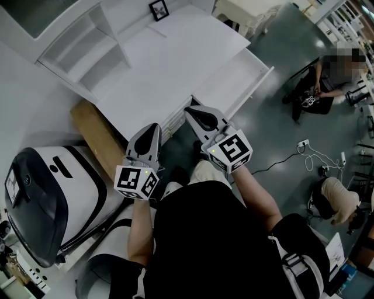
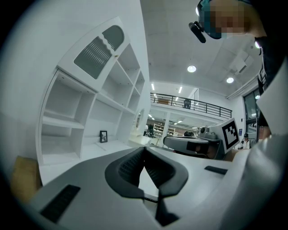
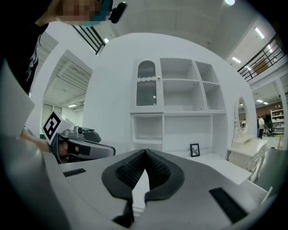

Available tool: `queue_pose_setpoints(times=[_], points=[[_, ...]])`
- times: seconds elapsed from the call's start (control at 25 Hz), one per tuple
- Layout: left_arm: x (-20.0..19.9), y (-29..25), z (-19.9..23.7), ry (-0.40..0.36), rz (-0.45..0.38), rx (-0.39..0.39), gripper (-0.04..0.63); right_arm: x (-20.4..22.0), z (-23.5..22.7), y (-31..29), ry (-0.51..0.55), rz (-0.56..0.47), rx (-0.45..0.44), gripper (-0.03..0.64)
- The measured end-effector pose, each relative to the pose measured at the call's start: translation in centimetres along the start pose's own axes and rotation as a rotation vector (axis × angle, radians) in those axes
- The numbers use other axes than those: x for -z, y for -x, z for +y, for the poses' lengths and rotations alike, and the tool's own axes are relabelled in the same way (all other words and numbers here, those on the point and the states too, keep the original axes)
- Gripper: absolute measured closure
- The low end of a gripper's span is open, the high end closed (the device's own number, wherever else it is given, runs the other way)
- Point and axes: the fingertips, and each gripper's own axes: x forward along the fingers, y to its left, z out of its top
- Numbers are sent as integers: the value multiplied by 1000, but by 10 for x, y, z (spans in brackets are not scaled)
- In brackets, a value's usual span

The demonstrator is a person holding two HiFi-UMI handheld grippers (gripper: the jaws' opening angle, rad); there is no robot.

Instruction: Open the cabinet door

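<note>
The white cabinet (image 3: 180, 103) stands ahead, a hutch of open shelves over a desk top (image 1: 175, 64). Its arched door with a grey ribbed pane (image 3: 146, 84) is shut at the hutch's upper left, and it also shows in the left gripper view as the arched door (image 2: 100, 46). My left gripper (image 1: 154, 126) and right gripper (image 1: 188, 109) hover side by side at the desk's front edge, well short of the door. Both are shut with nothing between the pads; the left gripper (image 2: 144, 148) and right gripper (image 3: 145, 152) have tips that meet.
A small framed picture (image 1: 158, 9) stands on the desk top. A drawer (image 1: 242, 79) is pulled out at the right. A brown cardboard box (image 1: 96, 137) and a white-and-black machine (image 1: 41, 198) lie left. A seated person (image 1: 318, 87) and floor cables (image 1: 310, 156) are right.
</note>
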Motion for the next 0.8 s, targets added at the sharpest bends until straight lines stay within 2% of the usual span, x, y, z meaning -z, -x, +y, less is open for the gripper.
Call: queue_pose_setpoints(times=[0.8], points=[[1,-9,0,-3,11,13,572,0,-11,1,-21,-5,14,601]])
